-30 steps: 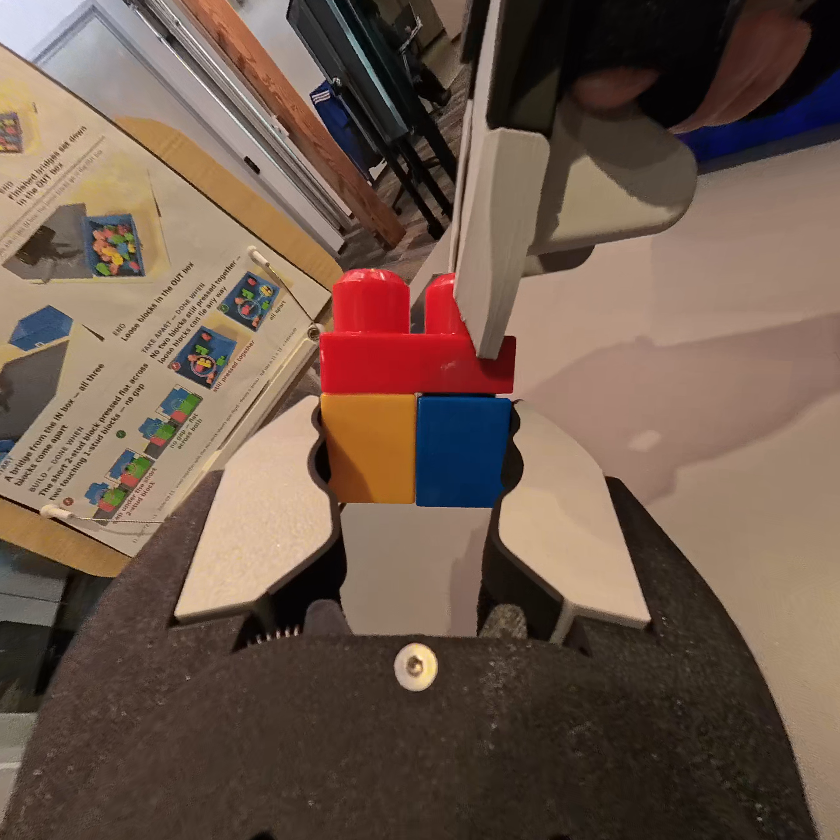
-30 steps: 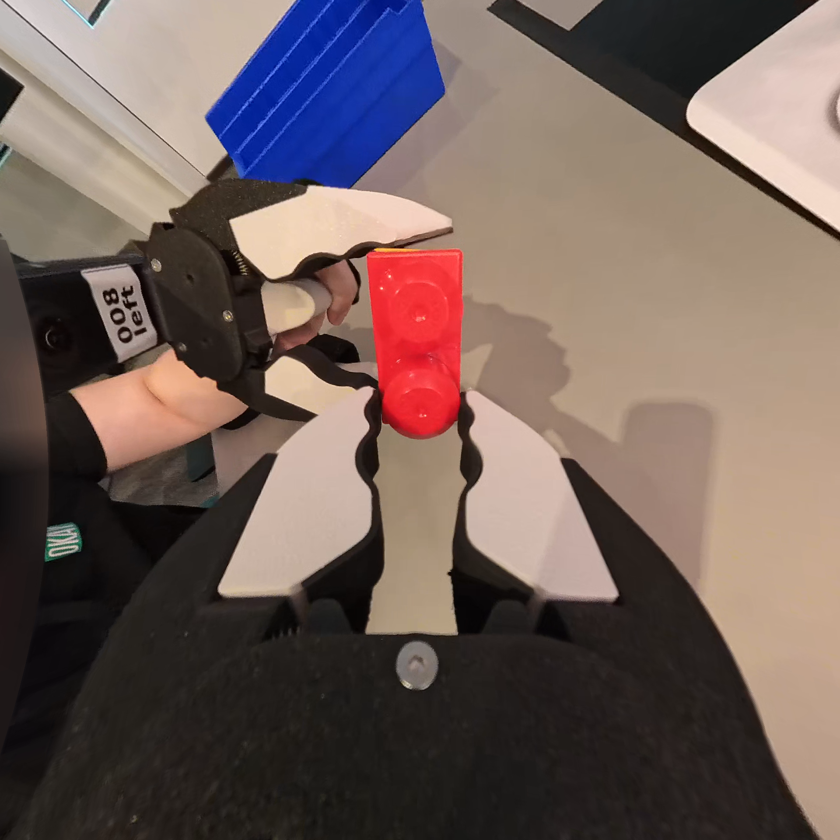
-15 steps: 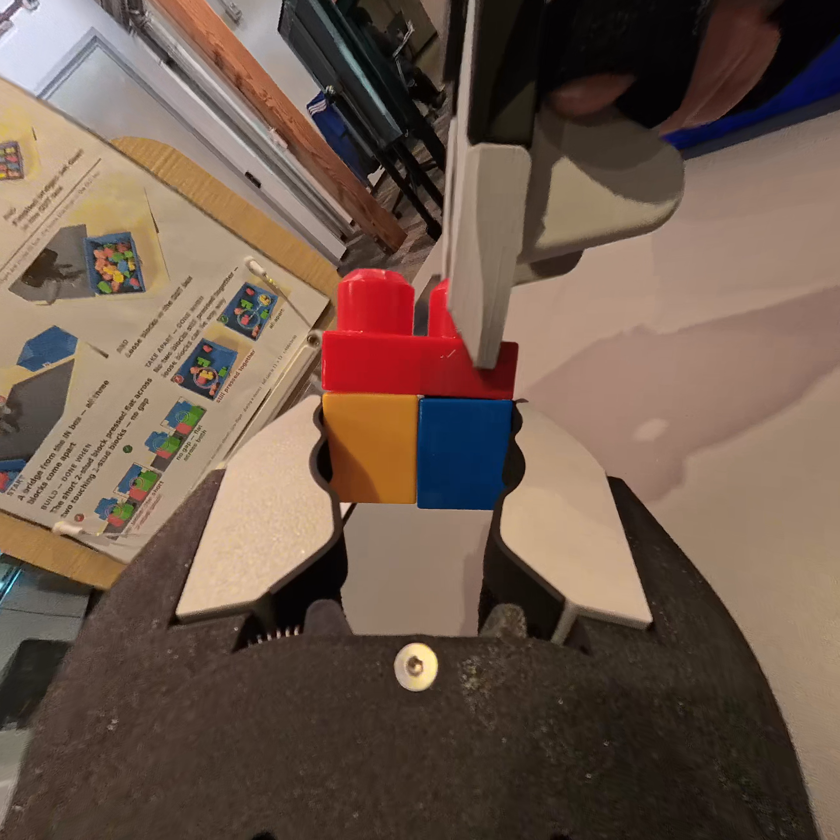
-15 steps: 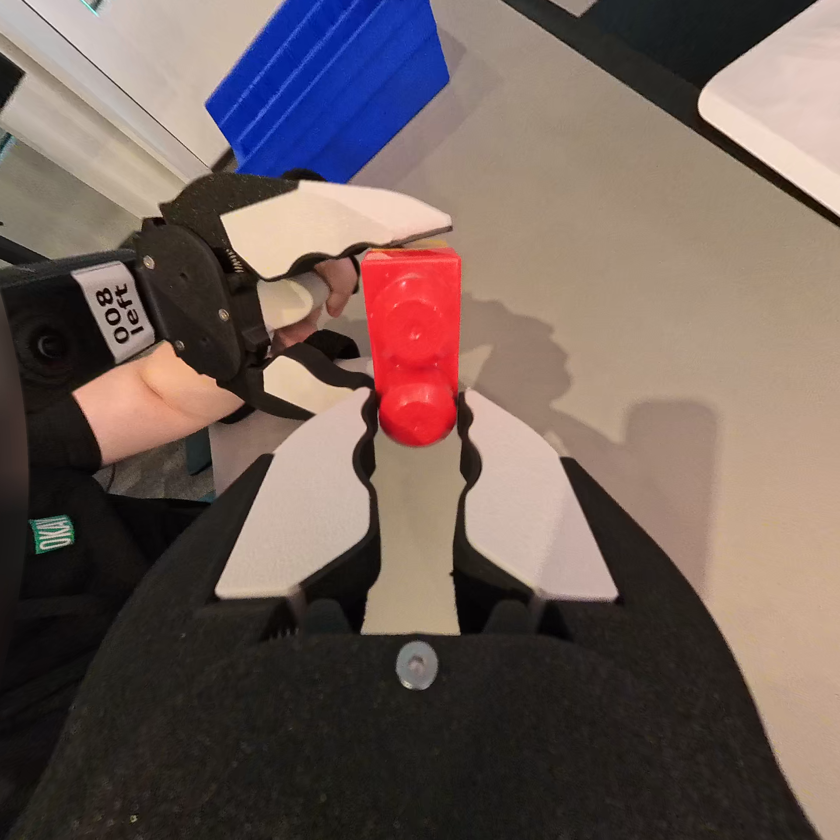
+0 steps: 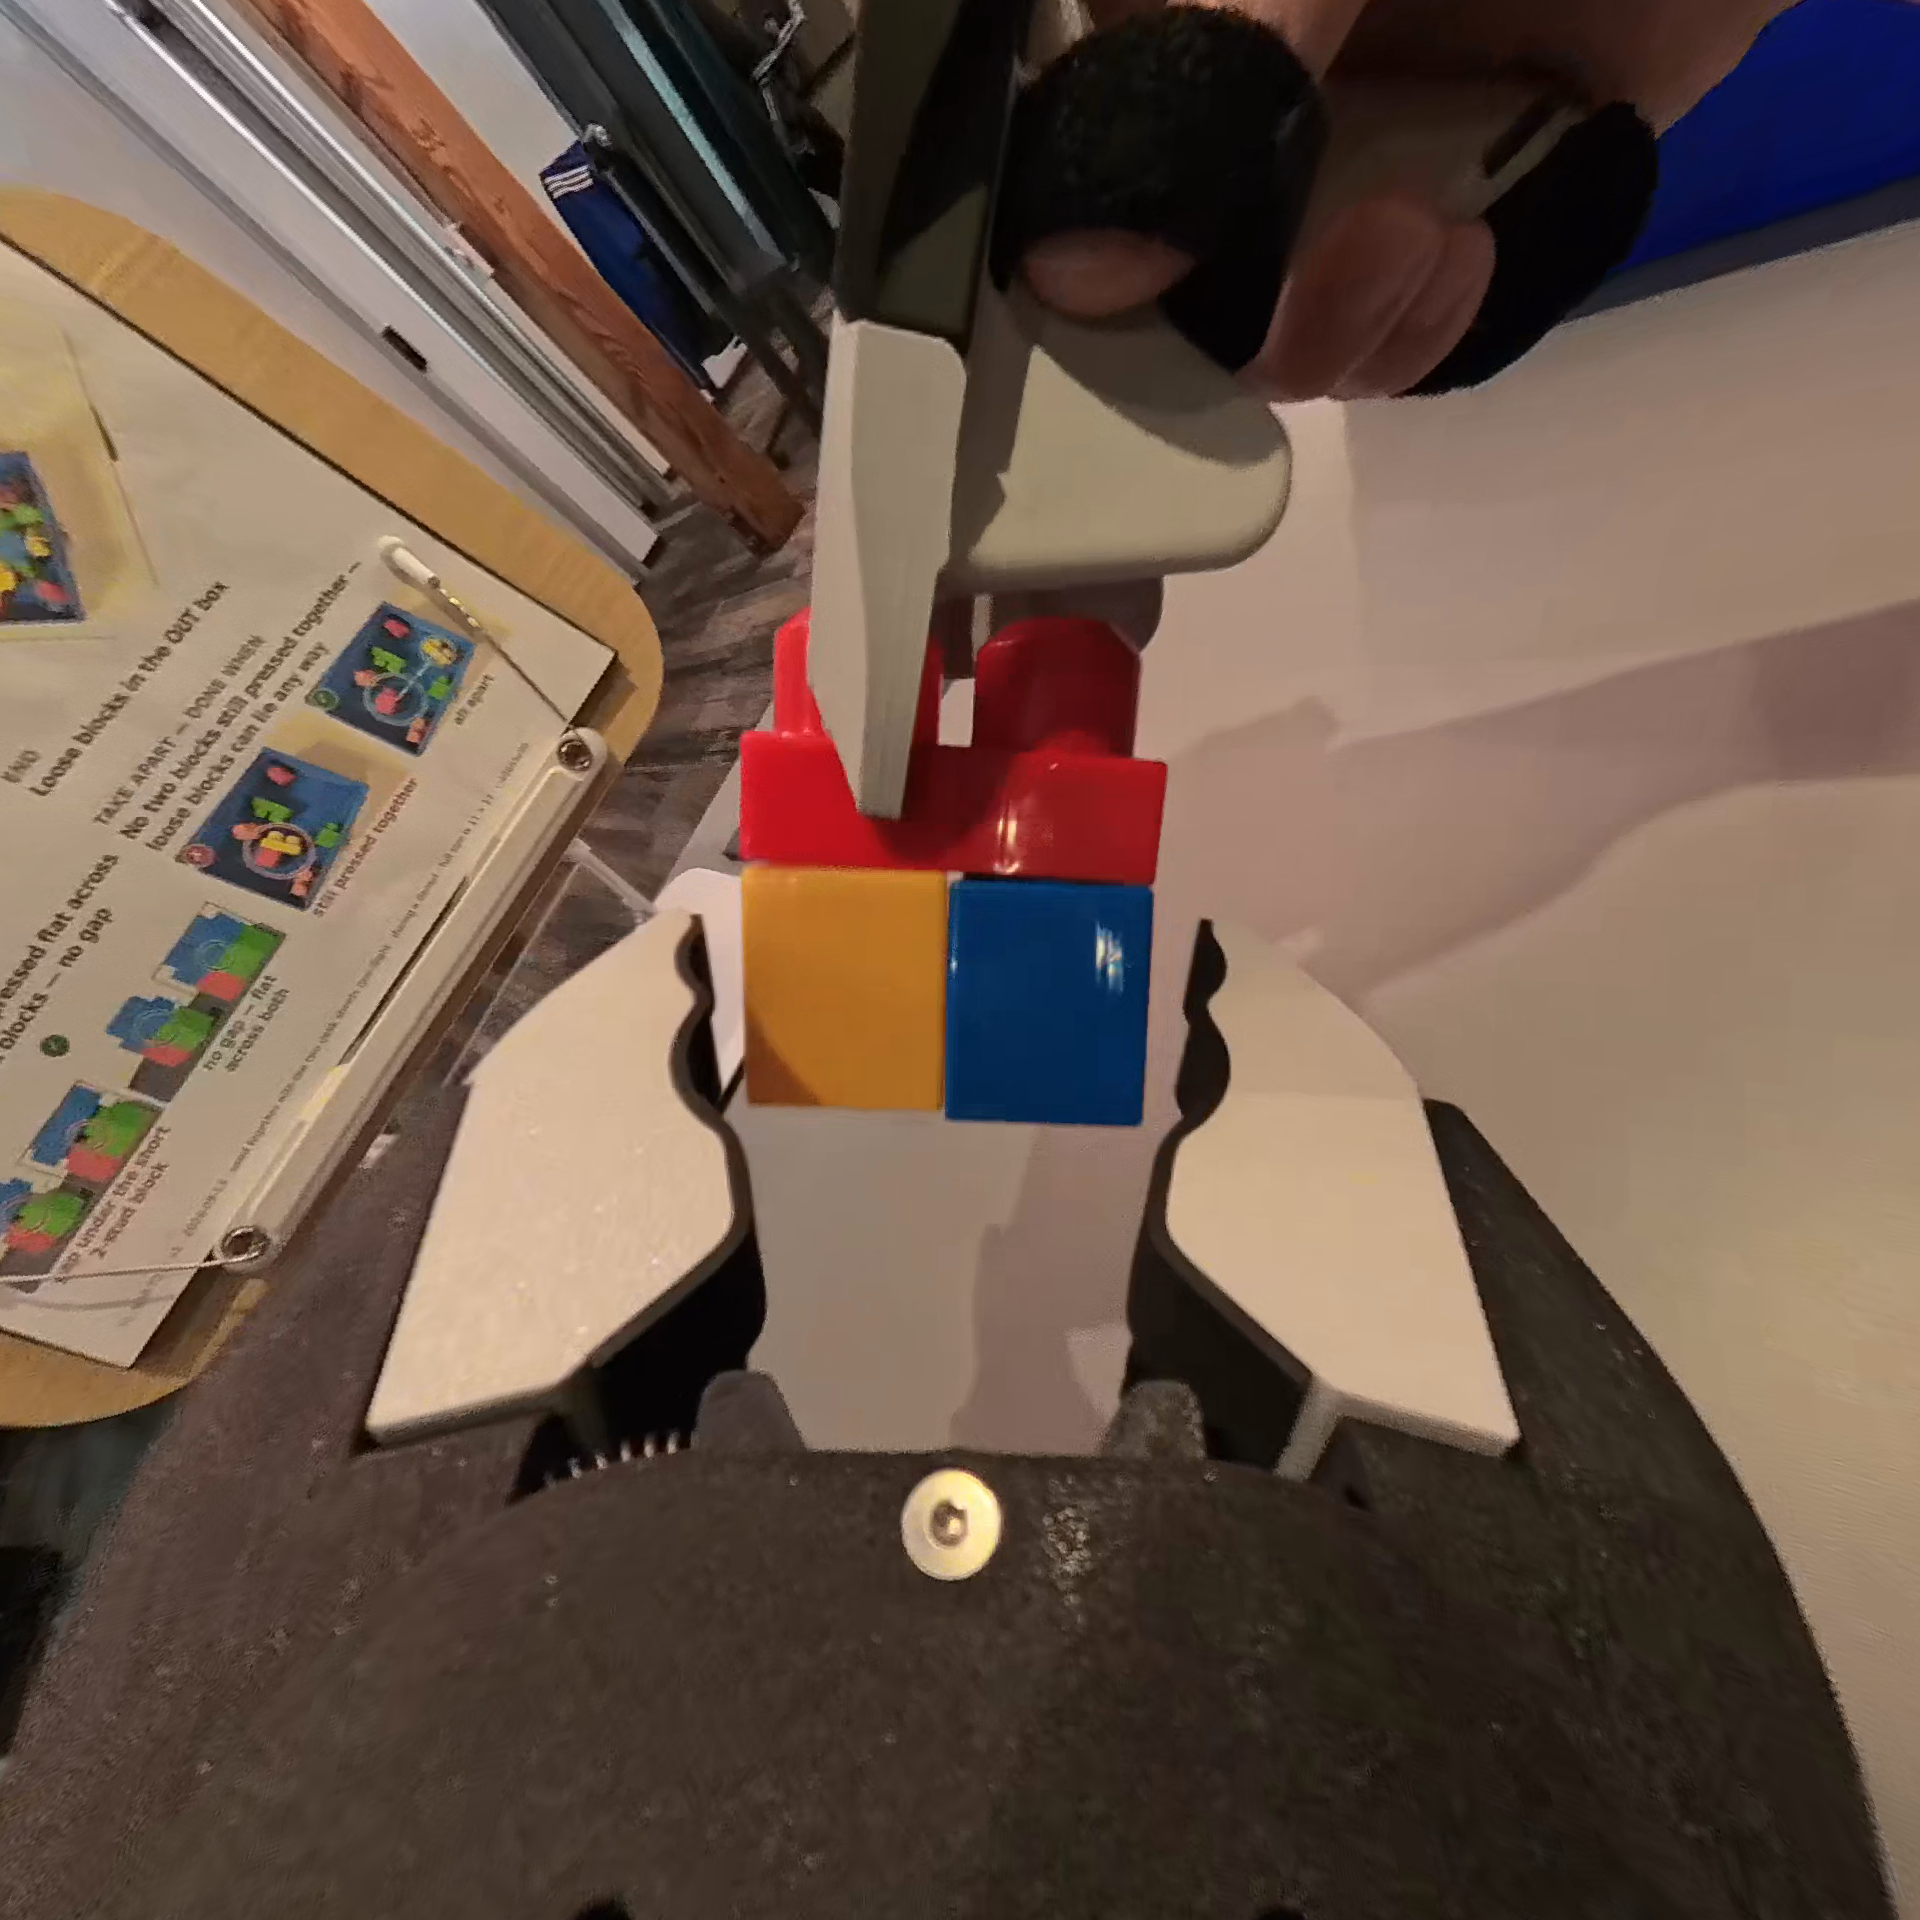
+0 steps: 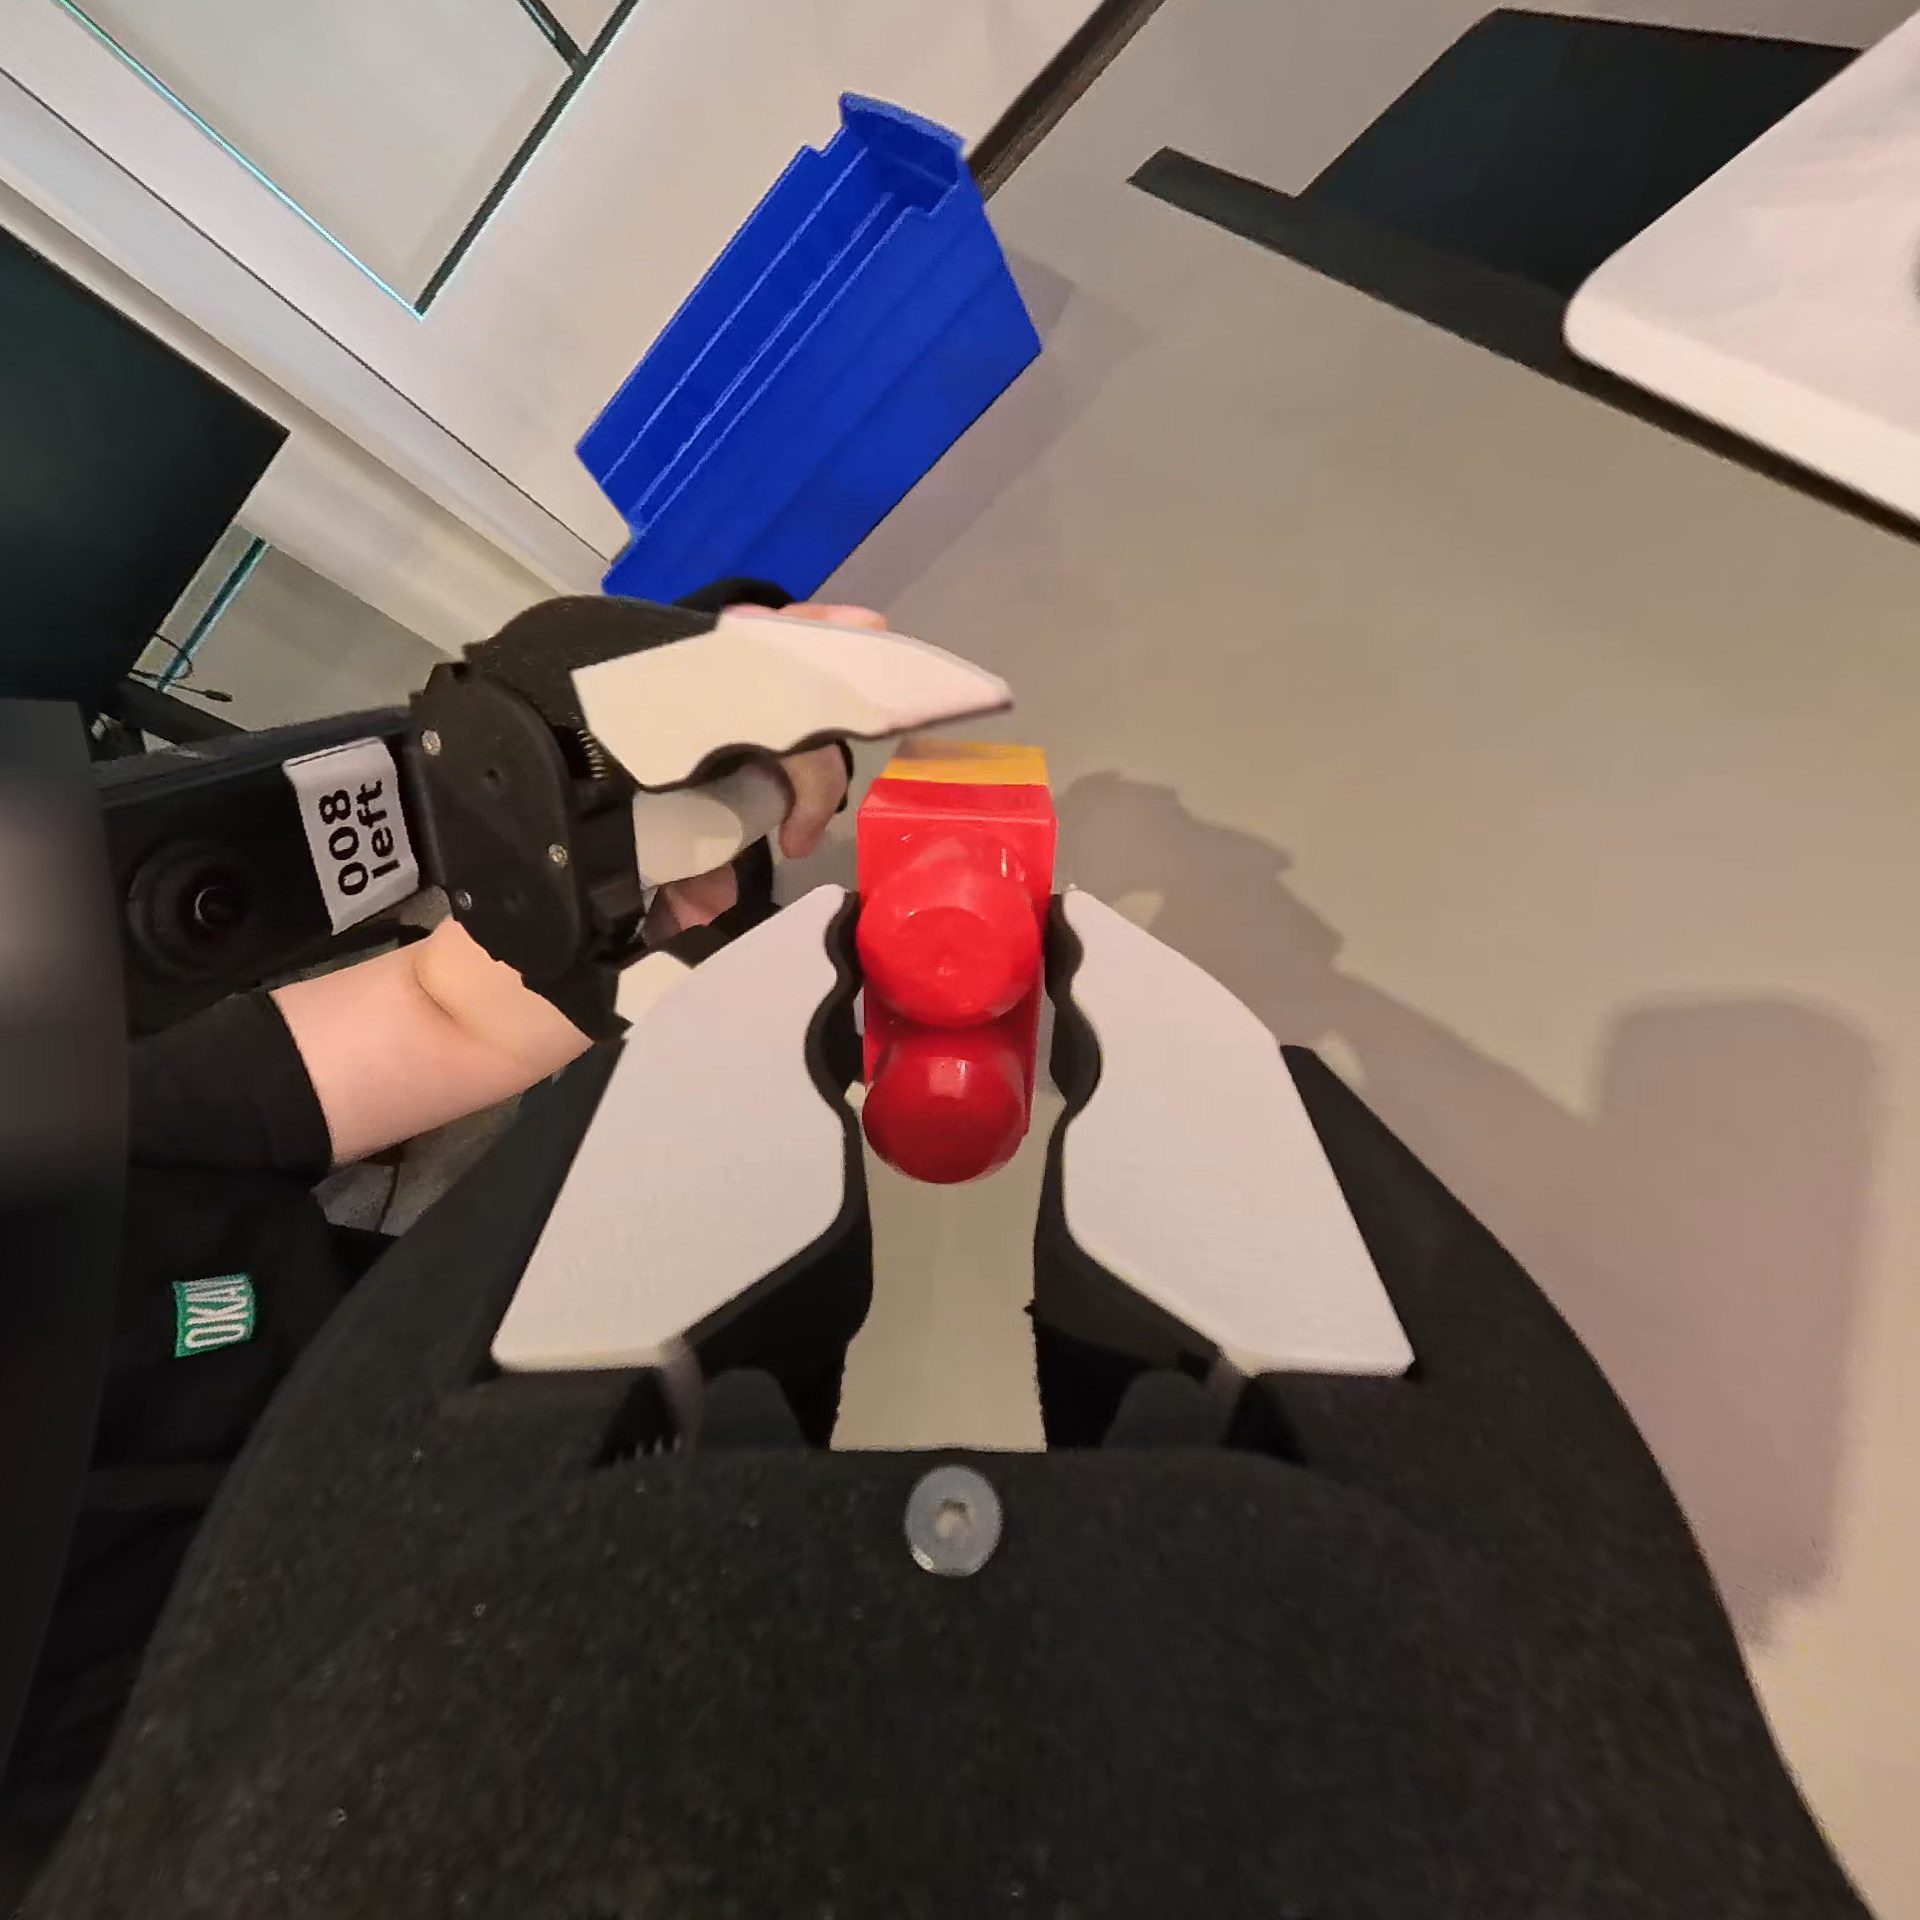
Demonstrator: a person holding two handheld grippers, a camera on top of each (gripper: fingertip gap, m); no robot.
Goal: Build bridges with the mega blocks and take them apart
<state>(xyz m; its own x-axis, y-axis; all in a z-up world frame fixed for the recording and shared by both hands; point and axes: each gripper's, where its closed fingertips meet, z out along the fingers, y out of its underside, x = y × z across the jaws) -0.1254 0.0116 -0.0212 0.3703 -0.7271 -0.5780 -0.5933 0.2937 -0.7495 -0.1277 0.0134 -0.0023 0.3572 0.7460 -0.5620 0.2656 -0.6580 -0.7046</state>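
Now right claw pinching red block; left claw spread, gaps beside yellow block, blue block.

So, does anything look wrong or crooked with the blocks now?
Nothing looks damaged or crooked. The red block sits flat across the yellow block and blue block, which touch side by side. Only the right gripper holds it; the left gripper is open, its jaws apart from the blocks.

Your table: pale grey, matte | blue bin rests on it, far left | shadows on right side.
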